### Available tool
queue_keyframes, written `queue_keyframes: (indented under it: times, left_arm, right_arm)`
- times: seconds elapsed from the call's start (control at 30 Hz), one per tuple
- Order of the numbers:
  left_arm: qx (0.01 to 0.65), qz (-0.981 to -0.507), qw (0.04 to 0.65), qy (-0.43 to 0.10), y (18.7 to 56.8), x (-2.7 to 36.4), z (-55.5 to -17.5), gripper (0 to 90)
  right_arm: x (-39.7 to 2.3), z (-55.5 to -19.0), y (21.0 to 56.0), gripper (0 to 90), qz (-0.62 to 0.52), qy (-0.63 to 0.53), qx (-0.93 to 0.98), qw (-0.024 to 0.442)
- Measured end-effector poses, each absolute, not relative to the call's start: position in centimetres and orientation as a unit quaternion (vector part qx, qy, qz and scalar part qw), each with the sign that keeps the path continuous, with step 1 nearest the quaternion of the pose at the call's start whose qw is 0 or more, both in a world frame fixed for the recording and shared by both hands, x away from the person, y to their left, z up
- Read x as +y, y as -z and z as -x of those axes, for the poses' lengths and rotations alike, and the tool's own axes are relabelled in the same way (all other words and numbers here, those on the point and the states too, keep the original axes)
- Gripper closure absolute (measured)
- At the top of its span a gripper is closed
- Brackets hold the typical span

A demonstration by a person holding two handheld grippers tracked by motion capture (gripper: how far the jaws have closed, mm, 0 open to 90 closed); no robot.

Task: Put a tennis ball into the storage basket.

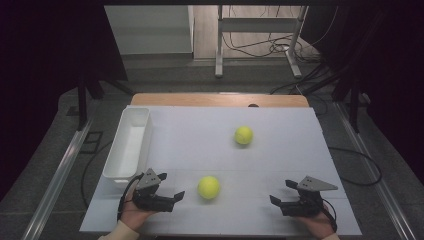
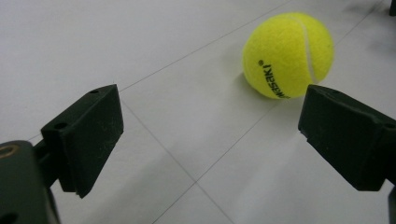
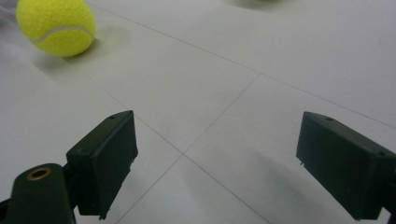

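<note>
A tennis ball [image 1: 208,187] lay on the white surface [image 1: 280,150], just ahead of the left claw [image 1: 172,195], whose jaws stood wide apart and empty.

The near ball sat toward the front of the surface, between the two claws but closer to the left, which seemed lined up to close on it; being round, it had no long axis, though its printed brand faced the left claw's camera with a seam curving up the side. The right claw [image 1: 281,192] rested well apart, likewise spread and holding nothing. A second ball [image 1: 243,135] lay farther back, and a white bin [image 1: 131,142] waited along the left edge, a likely destination.
</note>
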State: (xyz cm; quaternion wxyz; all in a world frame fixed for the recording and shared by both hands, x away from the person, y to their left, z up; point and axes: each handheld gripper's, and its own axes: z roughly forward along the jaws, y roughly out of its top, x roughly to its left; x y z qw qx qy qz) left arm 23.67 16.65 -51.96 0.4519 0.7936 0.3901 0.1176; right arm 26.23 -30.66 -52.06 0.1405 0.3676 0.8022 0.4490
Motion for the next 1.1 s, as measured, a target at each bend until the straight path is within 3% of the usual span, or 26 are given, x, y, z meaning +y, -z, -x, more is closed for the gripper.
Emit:
queue_keyframes:
  times: [0.63, 1.1]
  left_arm:
    - [0.38, -0.802, 0.446, -0.119, 50.1, 15.1, -24.4, 7.6]
    - [0.367, -0.813, 0.444, -0.086, 48.4, 13.6, -25.6, 7.5]
  right_arm:
    - [-30.5, -25.9, 51.6, 13.7, -0.357, -0.455, 0.803, 0.148]
    - [-30.6, -26.0, 51.5, 13.8, -0.353, -0.454, 0.804, 0.154]
